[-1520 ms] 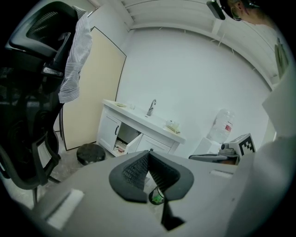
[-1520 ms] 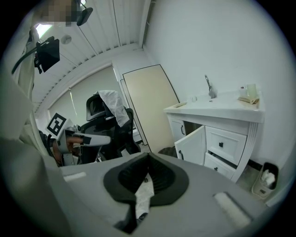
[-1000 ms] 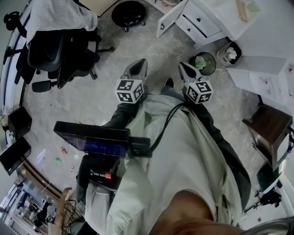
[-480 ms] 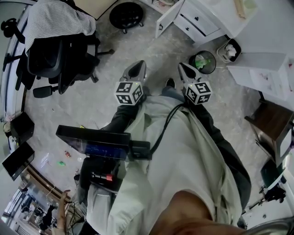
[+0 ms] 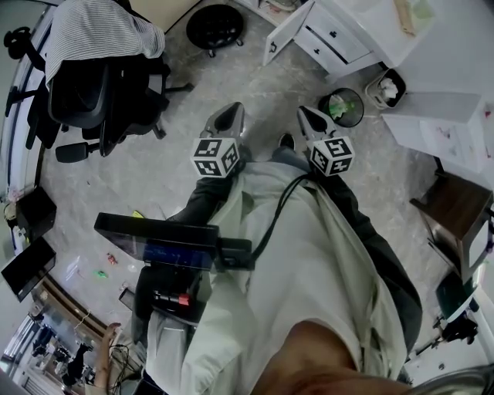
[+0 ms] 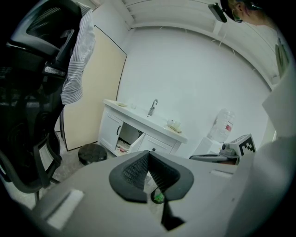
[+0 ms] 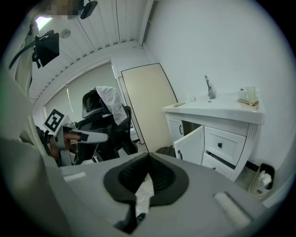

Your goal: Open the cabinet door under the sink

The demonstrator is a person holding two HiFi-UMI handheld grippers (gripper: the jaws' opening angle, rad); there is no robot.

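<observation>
The white sink cabinet (image 5: pixel 340 35) stands at the top of the head view, a good way ahead of both grippers. Its door (image 5: pixel 287 32) under the sink hangs open, swung outward. The same open door (image 7: pixel 189 146) with a dark handle shows in the right gripper view, beside two drawers, and the cabinet (image 6: pixel 138 127) with its tap appears in the left gripper view. My left gripper (image 5: pixel 225 118) and right gripper (image 5: pixel 309 117) are held side by side in front of the person's body, over the floor. Both have their jaws together and hold nothing.
An office chair (image 5: pixel 100 85) draped with a striped shirt stands at the left. A round black stool (image 5: pixel 216 23) sits near the cabinet. A waste bin (image 5: pixel 343 106) and a small white bin (image 5: pixel 386 89) stand at the right, with a brown table (image 5: pixel 455 224) further right.
</observation>
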